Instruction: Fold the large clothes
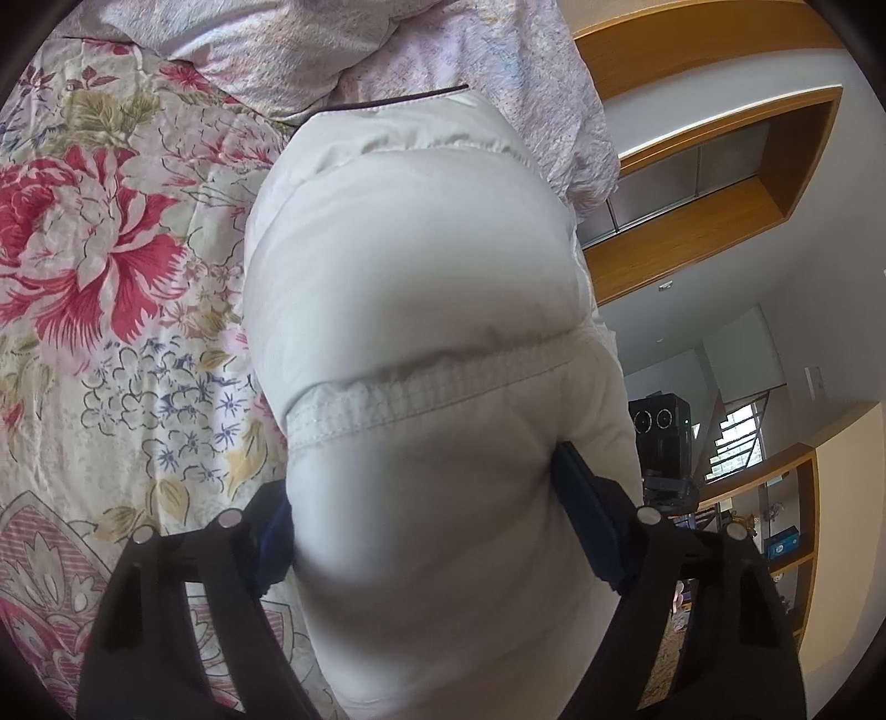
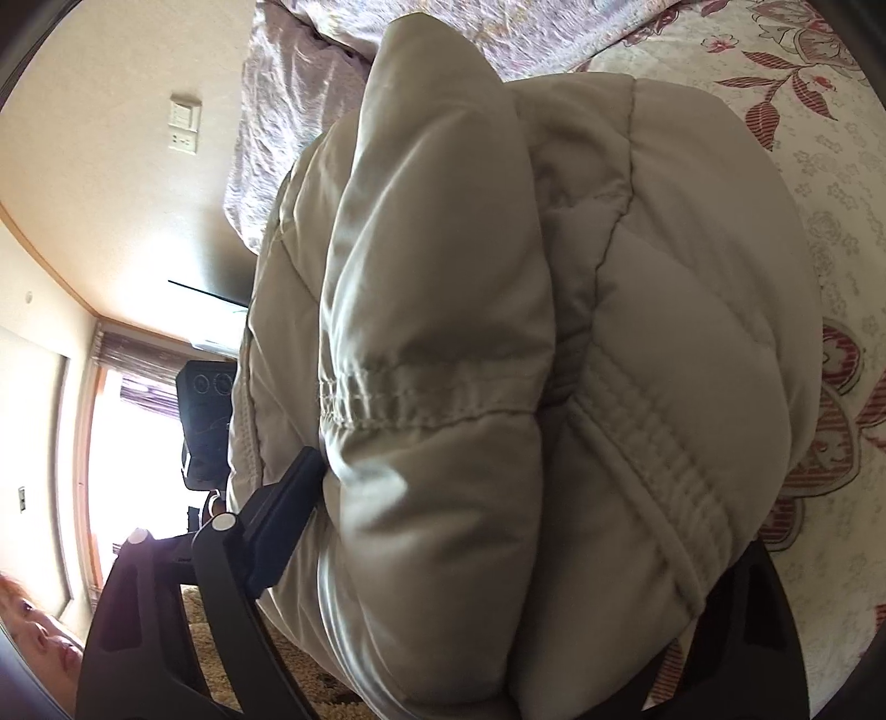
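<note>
A puffy off-white quilted jacket (image 1: 410, 266) lies on a floral bedspread (image 1: 111, 277). My left gripper (image 1: 426, 531) is shut on a thick padded end of the jacket, below a stitched elastic band (image 1: 432, 387); the blue pads press into it on both sides. In the right wrist view the same jacket (image 2: 637, 288) bulges in several folded layers. My right gripper (image 2: 498, 531) is shut on a padded cuff end with an elastic band (image 2: 421, 399); its left finger (image 2: 288, 498) shows, its right finger is mostly hidden by the fabric.
A crumpled pale lilac quilt (image 1: 343, 50) lies at the head of the bed, also in the right wrist view (image 2: 299, 111). Beyond the bed edge are wooden shelving (image 1: 692, 210), a black camera device (image 1: 664, 443), a window (image 2: 133, 476) and the person's face (image 2: 39, 626).
</note>
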